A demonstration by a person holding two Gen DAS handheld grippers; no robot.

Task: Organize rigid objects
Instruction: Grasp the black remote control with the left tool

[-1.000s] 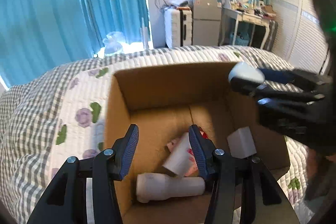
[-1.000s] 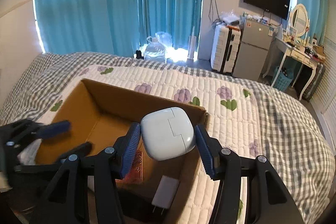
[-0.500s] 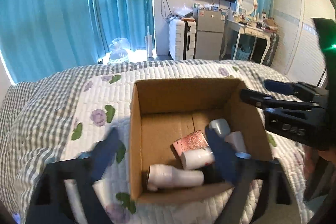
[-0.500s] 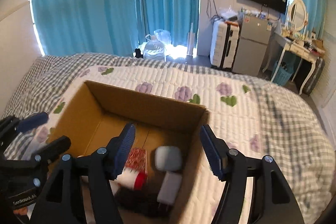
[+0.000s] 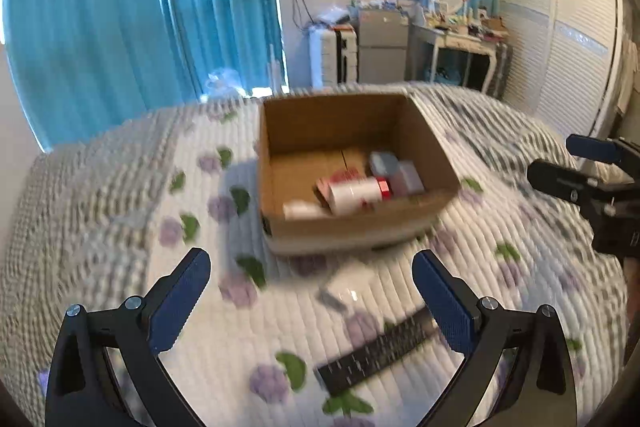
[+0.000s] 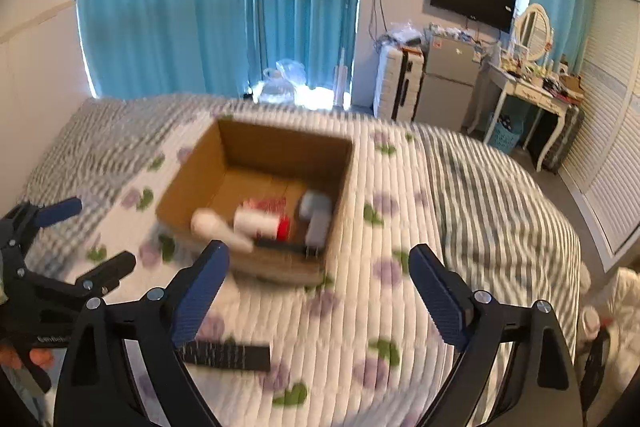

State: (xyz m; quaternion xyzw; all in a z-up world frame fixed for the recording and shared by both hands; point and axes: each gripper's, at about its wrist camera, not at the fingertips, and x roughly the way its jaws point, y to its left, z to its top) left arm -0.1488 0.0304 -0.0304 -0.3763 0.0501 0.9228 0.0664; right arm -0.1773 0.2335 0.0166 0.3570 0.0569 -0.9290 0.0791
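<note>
Both grippers, left (image 5: 311, 290) and right (image 6: 319, 285), hang short of the cardboard box (image 5: 352, 227) on the bed (image 5: 120, 227), jaws opening wide with nothing between them. Several items already lie inside the box. A black remote (image 5: 376, 353) lies on the quilt just before the box, likely the next pickup, calling for a low approach astride it.

Wide open quilt on the bed (image 5: 120, 227) all around the cardboard box (image 5: 352, 227), so both sides and the near edge are easy to cross. The box top is open, its near half crowded with bottles (image 5: 354, 193) and small cases, its far half bare floor. Toward the bed's near edge a black remote (image 5: 376, 355) lies flat in the path, with a small blurred item (image 5: 340, 293) between it and the box.
</note>
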